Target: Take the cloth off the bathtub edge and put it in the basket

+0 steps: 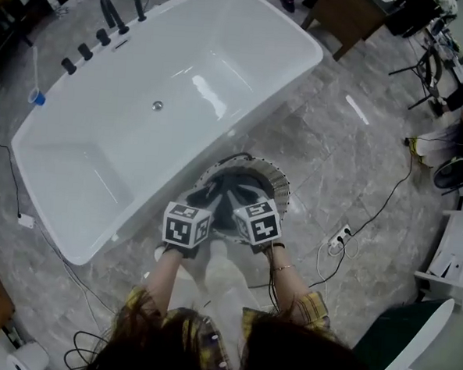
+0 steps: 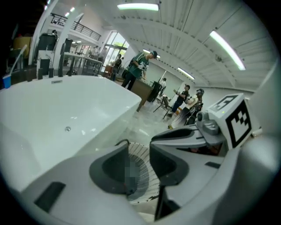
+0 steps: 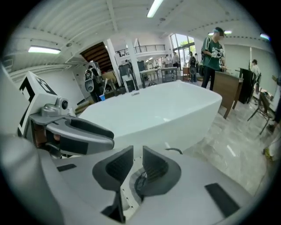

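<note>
In the basket [image 1: 283, 190] at the middle of the head view – the cloth [image 1: 243, 190], a dark heap with paler streaks, off the edge of the bathtub [image 1: 100, 157] and just beside it. Near part of the heap and the basket's near rim covered by the two marker cubes, so no telling how far the fabric reaches toward the lower edge.

On the left tool [image 2: 139, 169], pads released and standing well apart, gripping nothing; through the gap only the basket's ribbed wall, part of it blurred over. On the right tool [image 3: 137, 163], pads also released but close, a narrow slit between them and nothing clamped – something dark low in the slit, too small to name.

From above, jaws of both tools hidden beneath their cubes. In each gripper view, the other tool cut off at the frame's side.

White tub slanting across the upper left, dark taps [image 1: 91, 43] on its far rim. Grey stone floor [image 1: 336, 140] around it, cables [image 1: 387, 201] trailing at right. People in the background of both gripper views, small and distorted.
</note>
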